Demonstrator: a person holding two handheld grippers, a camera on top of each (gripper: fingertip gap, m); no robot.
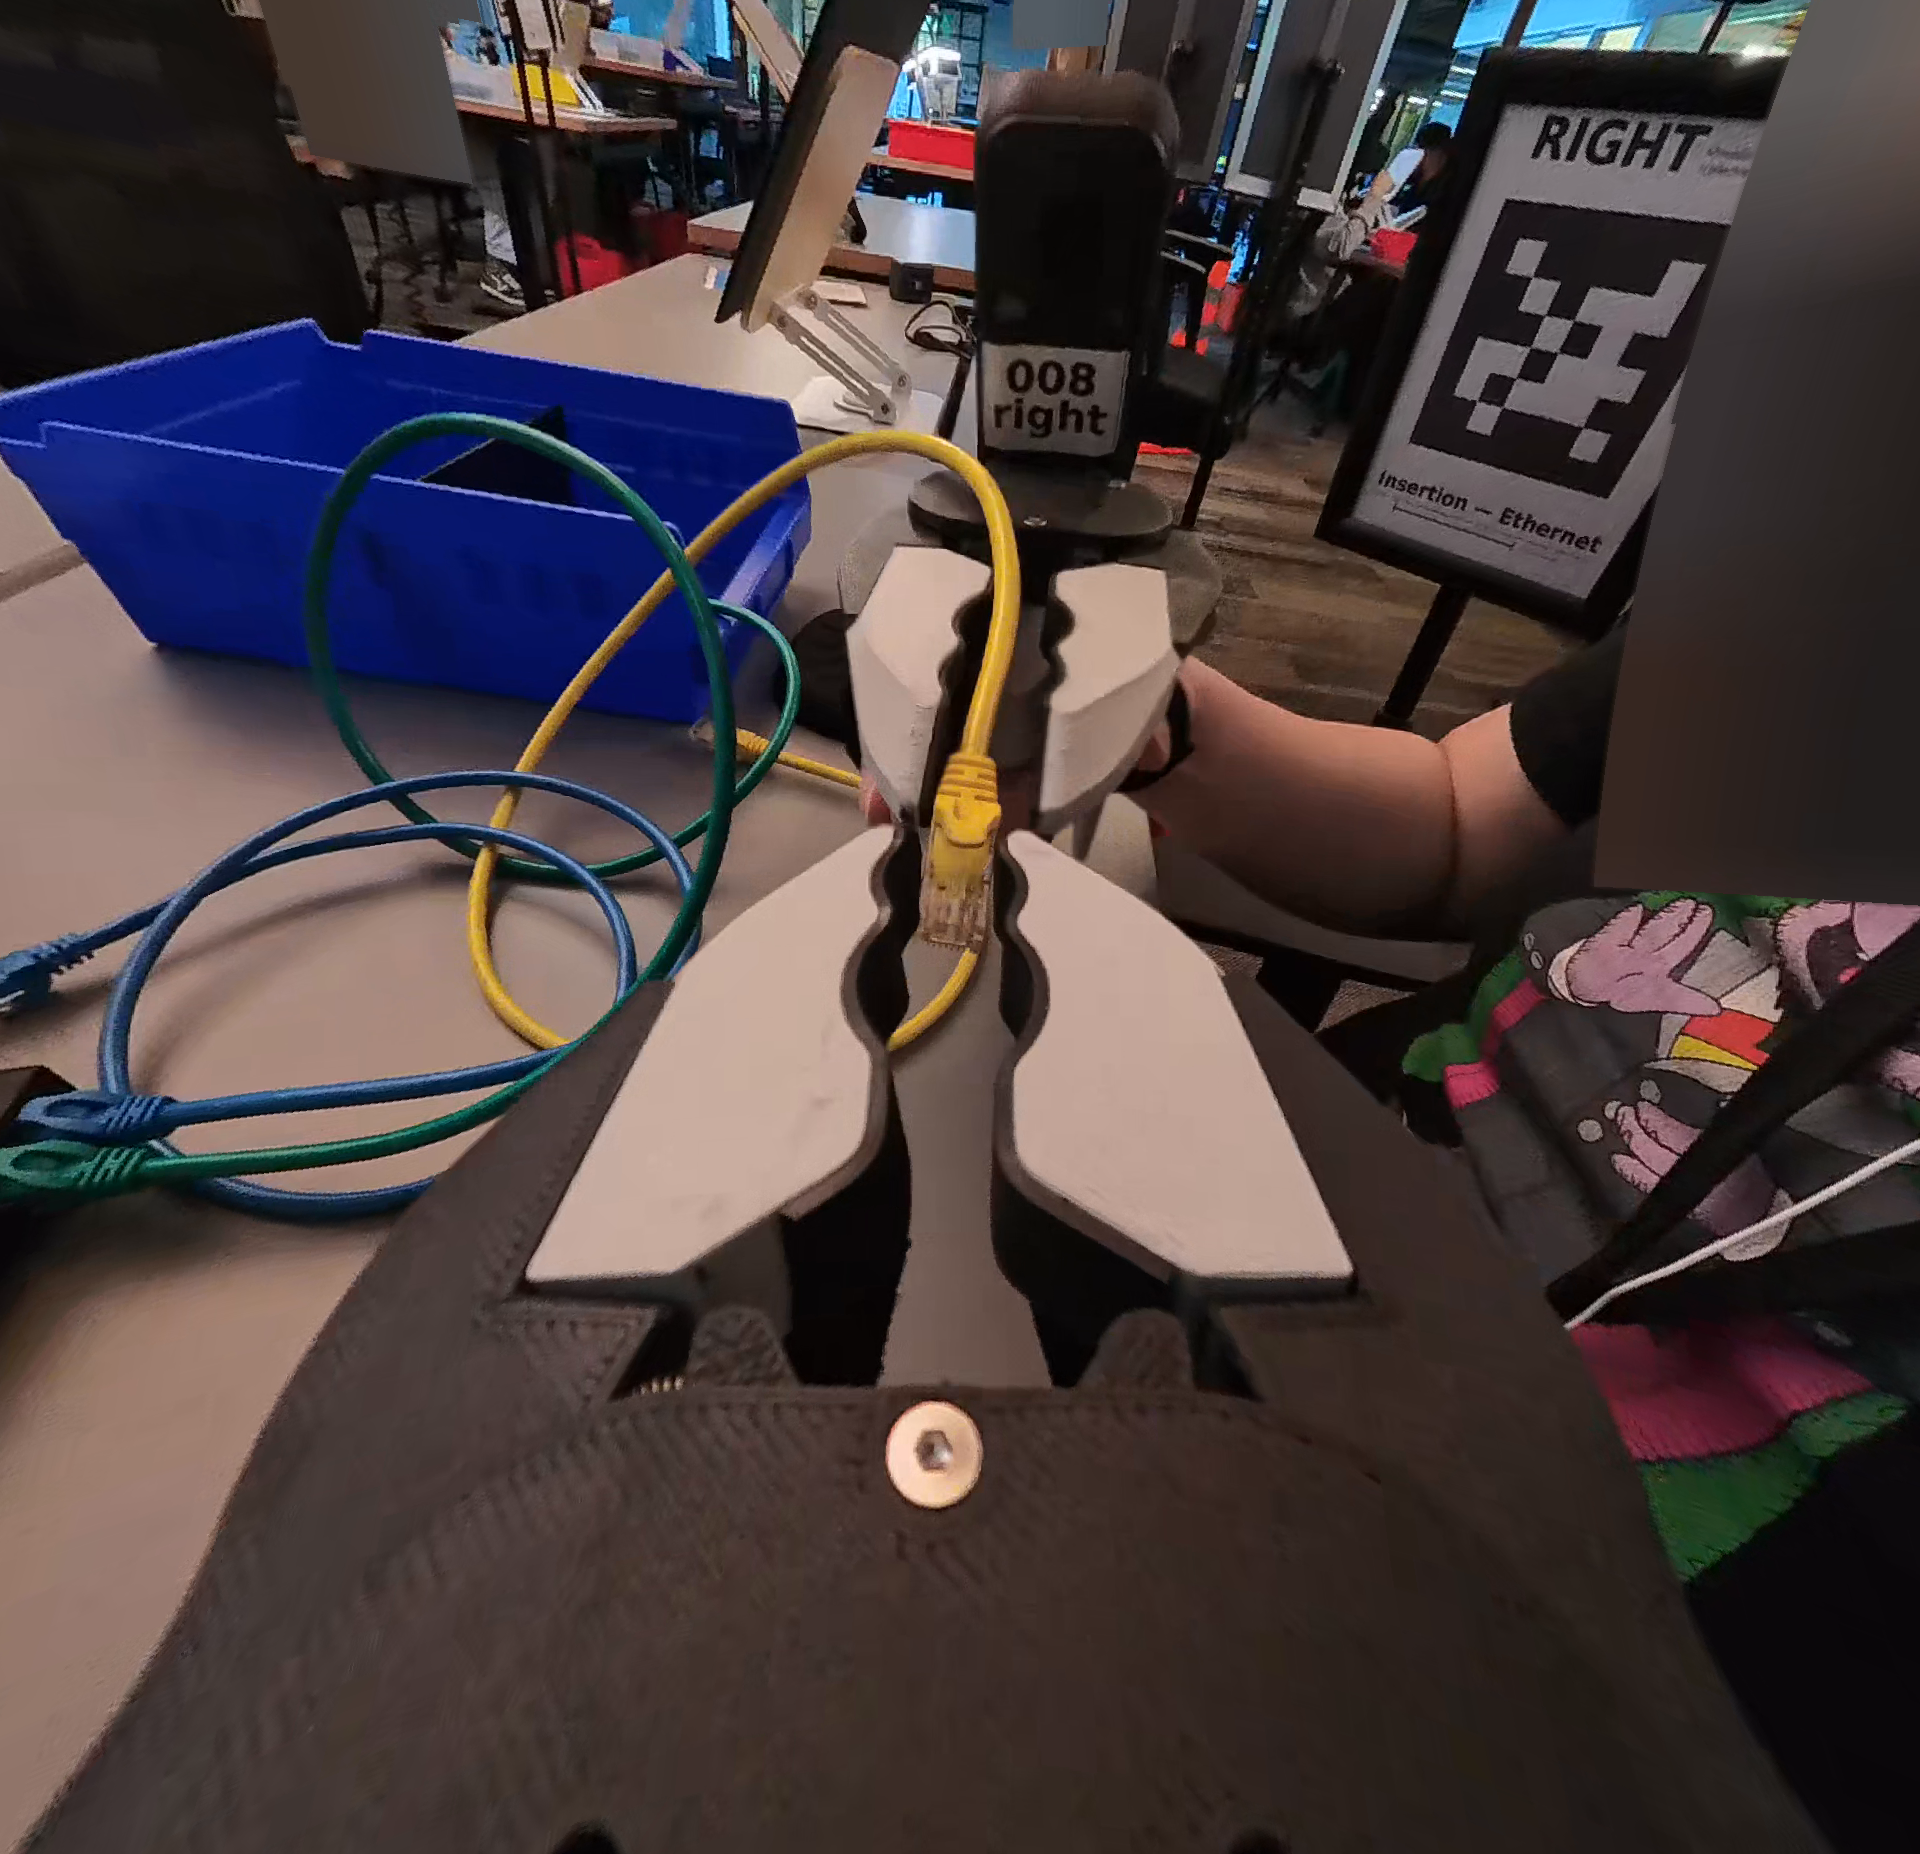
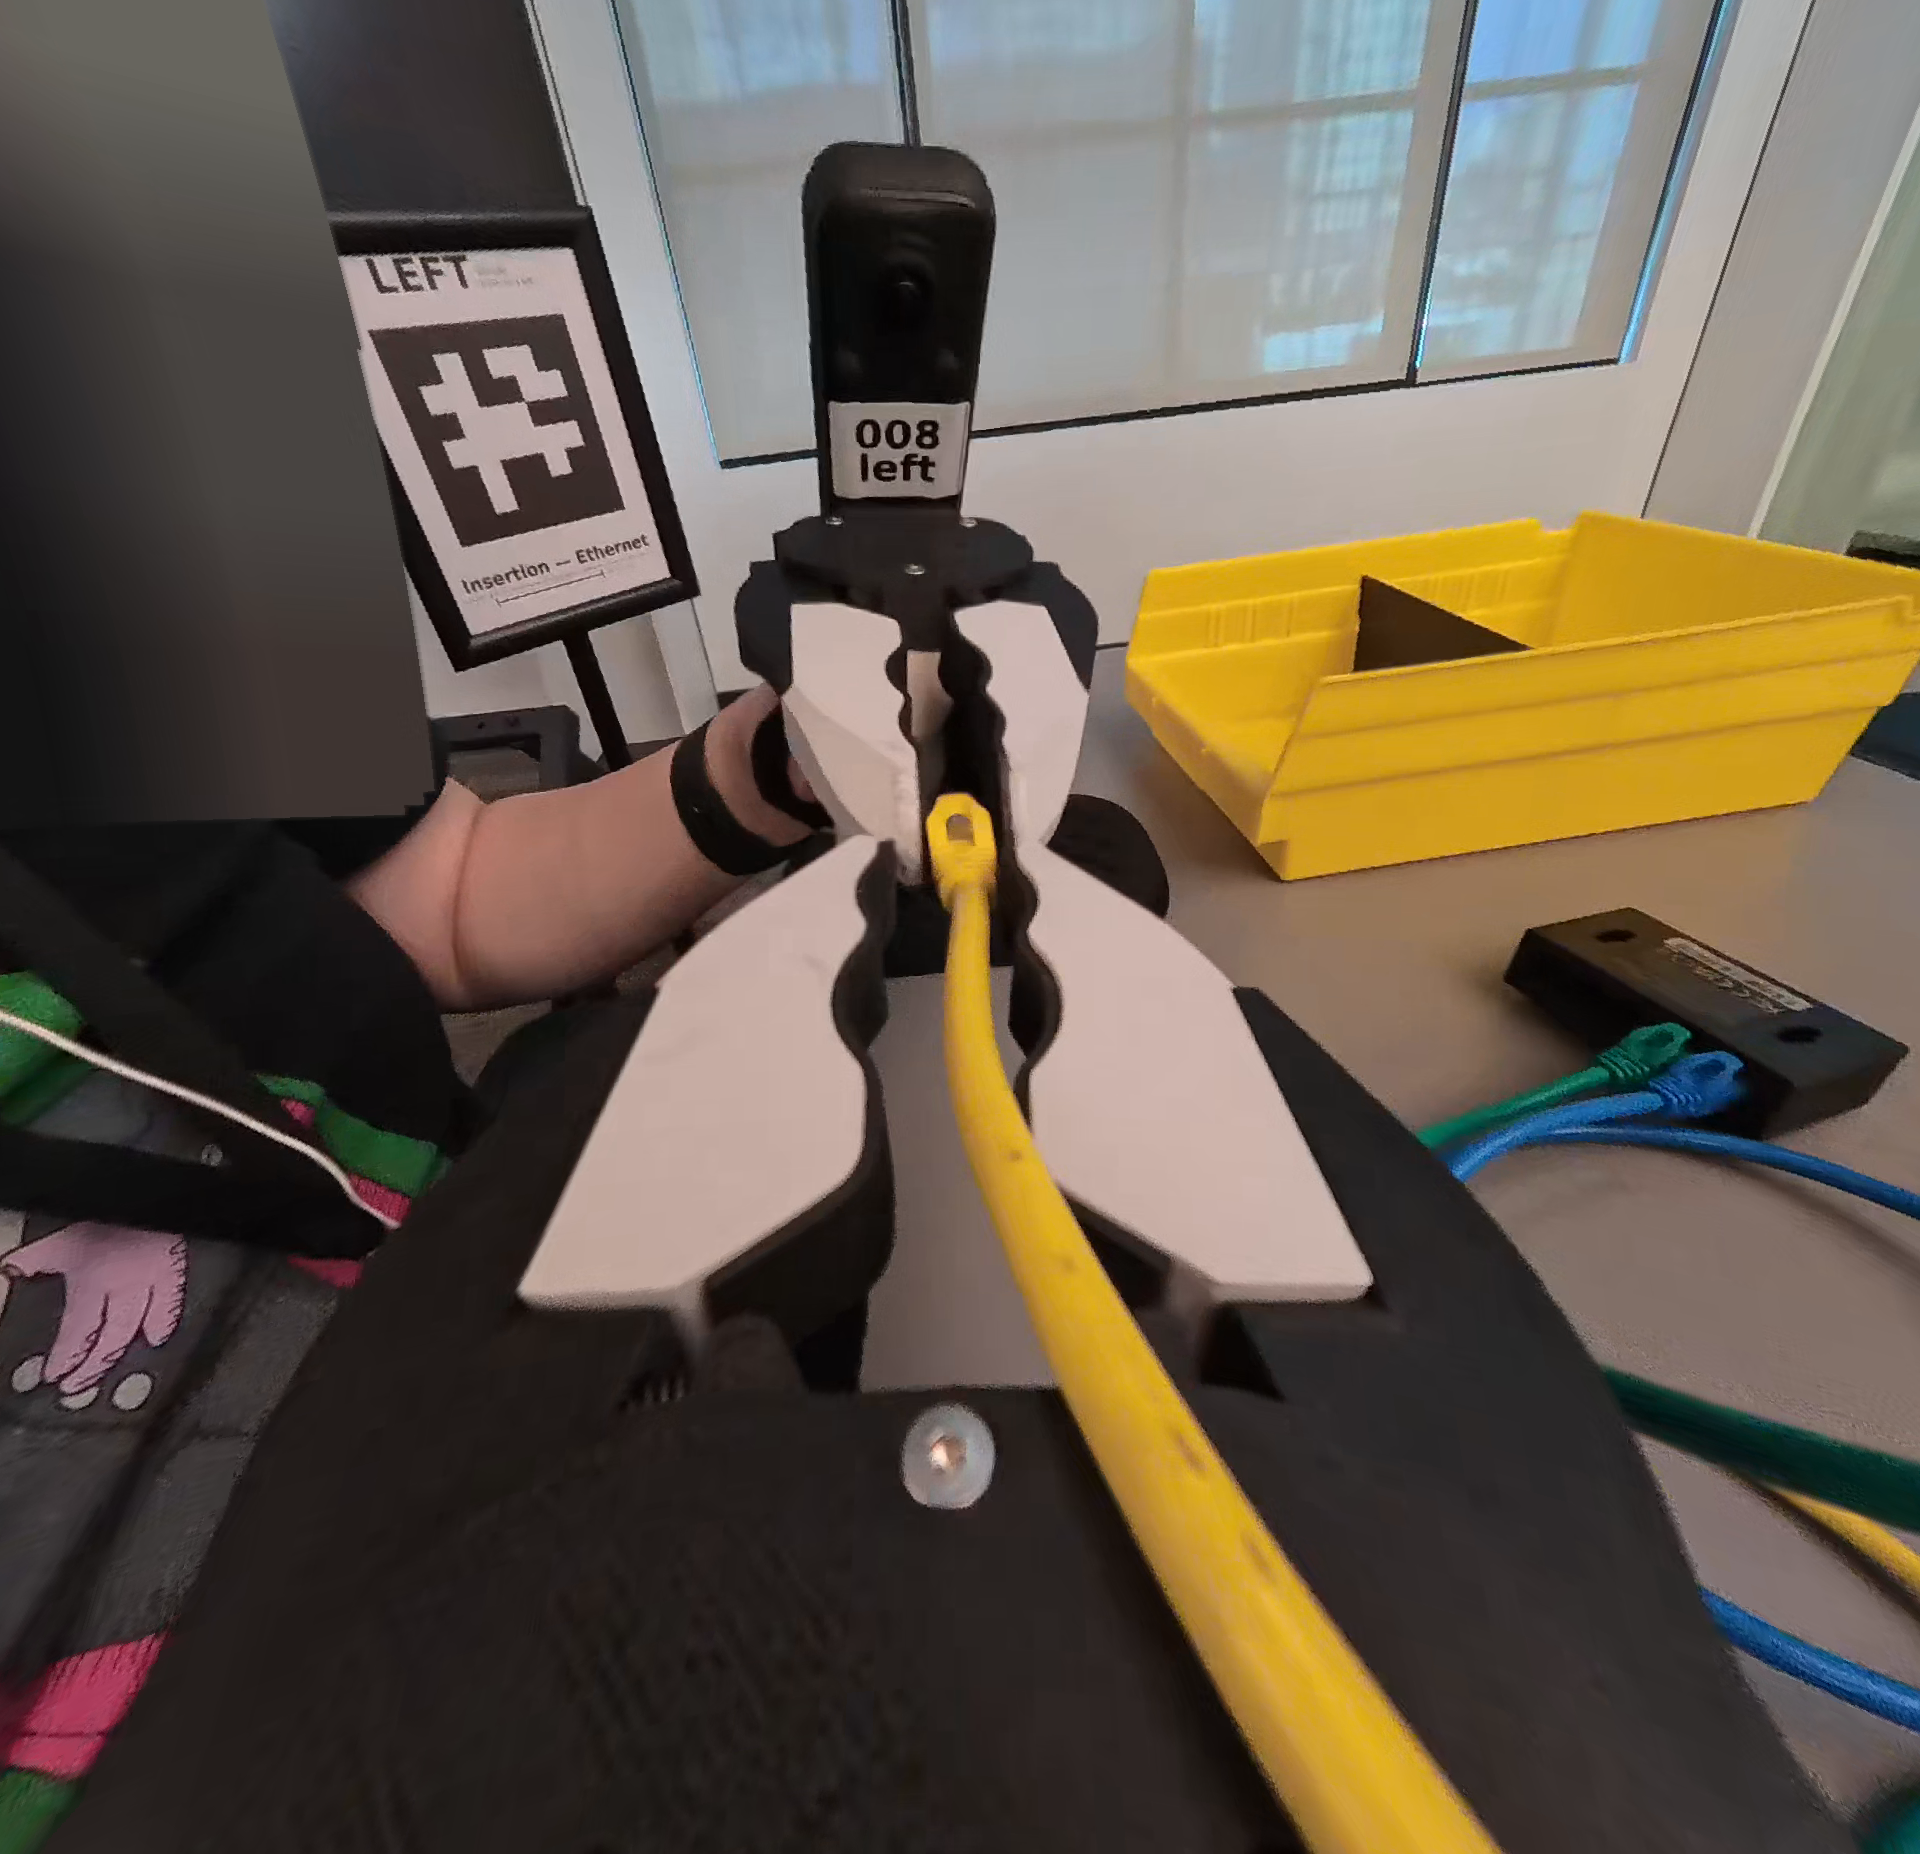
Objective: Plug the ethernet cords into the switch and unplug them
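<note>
Two handheld claws meeting tip to tip above a grey tabletop (image 1: 208, 817). Left claw (image 1: 954, 854) narrowed onto the clear plug of a yellow ethernet cord (image 1: 961, 869), seemingly pinching it. Right claw (image 2: 956, 864) slightly parted around the same cord's boot, firm grip or not impossible to tell; cord trailing back over that claw's black body. Off to the side on the tabletop, a black switch (image 2: 1704, 1004) with a green cord (image 2: 1642, 1051) and a blue cord (image 2: 1704, 1077) plugged in side by side. Blue bin (image 1: 416, 516) and yellow bin (image 2: 1507, 724) at the far edges.
</note>
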